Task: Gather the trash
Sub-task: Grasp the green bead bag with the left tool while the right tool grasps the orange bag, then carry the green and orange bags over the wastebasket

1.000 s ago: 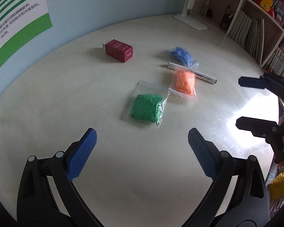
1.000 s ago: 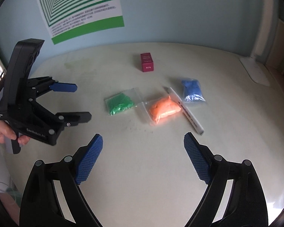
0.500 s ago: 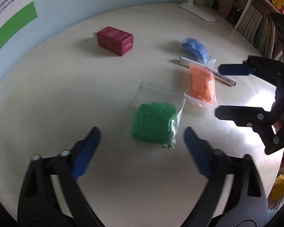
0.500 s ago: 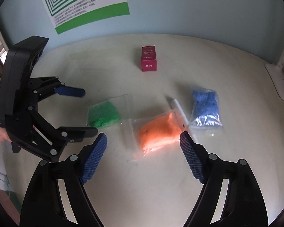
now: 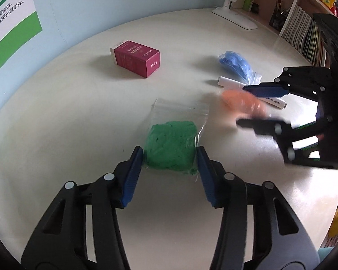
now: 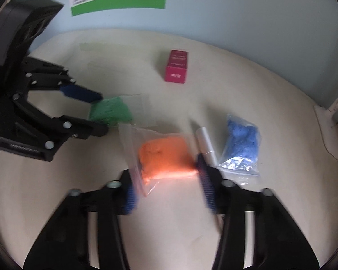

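Green bag (image 5: pixel 170 147) lies mid-worktop (image 5: pixel 78 112), framed by the left hand-held gripper (image 5: pixel 170 157), pads apart beside it. Right hand-held gripper (image 6: pixel 166 175) likewise straddles the orange bag (image 6: pixel 165 156), not yet clamped. Best squeeze the filled bulk, not the slippery plastic edge.
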Available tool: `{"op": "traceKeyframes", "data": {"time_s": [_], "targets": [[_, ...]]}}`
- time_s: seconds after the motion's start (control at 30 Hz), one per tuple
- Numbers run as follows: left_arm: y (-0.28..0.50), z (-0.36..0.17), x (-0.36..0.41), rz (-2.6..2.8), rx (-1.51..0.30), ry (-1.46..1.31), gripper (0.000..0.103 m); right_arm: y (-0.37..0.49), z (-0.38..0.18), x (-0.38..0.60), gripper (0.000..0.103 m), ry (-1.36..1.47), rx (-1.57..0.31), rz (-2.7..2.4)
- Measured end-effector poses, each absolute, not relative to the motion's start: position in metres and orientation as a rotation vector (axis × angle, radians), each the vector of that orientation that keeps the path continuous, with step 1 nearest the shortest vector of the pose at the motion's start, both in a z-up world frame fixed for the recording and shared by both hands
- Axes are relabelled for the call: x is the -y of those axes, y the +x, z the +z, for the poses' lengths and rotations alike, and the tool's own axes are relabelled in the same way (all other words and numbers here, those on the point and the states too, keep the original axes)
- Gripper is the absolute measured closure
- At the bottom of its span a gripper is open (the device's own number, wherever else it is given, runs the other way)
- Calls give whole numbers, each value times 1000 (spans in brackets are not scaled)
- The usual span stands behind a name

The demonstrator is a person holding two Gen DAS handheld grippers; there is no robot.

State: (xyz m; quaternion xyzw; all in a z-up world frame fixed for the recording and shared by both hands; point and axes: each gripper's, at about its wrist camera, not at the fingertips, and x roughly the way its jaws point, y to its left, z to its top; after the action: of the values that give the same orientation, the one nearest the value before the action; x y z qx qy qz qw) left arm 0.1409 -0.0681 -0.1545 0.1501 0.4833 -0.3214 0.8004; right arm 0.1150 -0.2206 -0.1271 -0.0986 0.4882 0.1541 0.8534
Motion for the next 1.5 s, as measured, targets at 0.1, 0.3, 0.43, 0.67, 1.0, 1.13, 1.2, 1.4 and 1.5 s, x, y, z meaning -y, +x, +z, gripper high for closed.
{"op": "traceKeyframes", "data": {"time_s": [0.1,0.3,0.43,0.67,1.0,1.13,1.2,1.4,1.5], "targets": [[140,-153,64,-685,-1040,304,57,117,-125,227,86,-170,-1033,300],[133,-141,51,-685,-1032,288,57,107,-109,228,86,-117,-998,320],[129,-129,47,-676,-1024,284,57,96,-92,234,86,-54,-974,343],[118,-106,49,-696,-988,297,57,68,-66,242,86,-33,-950,297],[83,-82,105,-887,-923,373,57,-18,-40,287,86,76,-919,84],[51,-76,144,-1030,-904,429,57,-74,-36,306,86,134,-915,-42],[32,-76,163,-1098,-895,461,57,-104,-36,315,86,168,-912,-107],[-46,-78,226,-1306,-878,573,57,-207,-35,342,86,275,-906,-301],[-94,-79,253,-1401,-861,623,57,-264,-36,355,86,329,-896,-393]]}}
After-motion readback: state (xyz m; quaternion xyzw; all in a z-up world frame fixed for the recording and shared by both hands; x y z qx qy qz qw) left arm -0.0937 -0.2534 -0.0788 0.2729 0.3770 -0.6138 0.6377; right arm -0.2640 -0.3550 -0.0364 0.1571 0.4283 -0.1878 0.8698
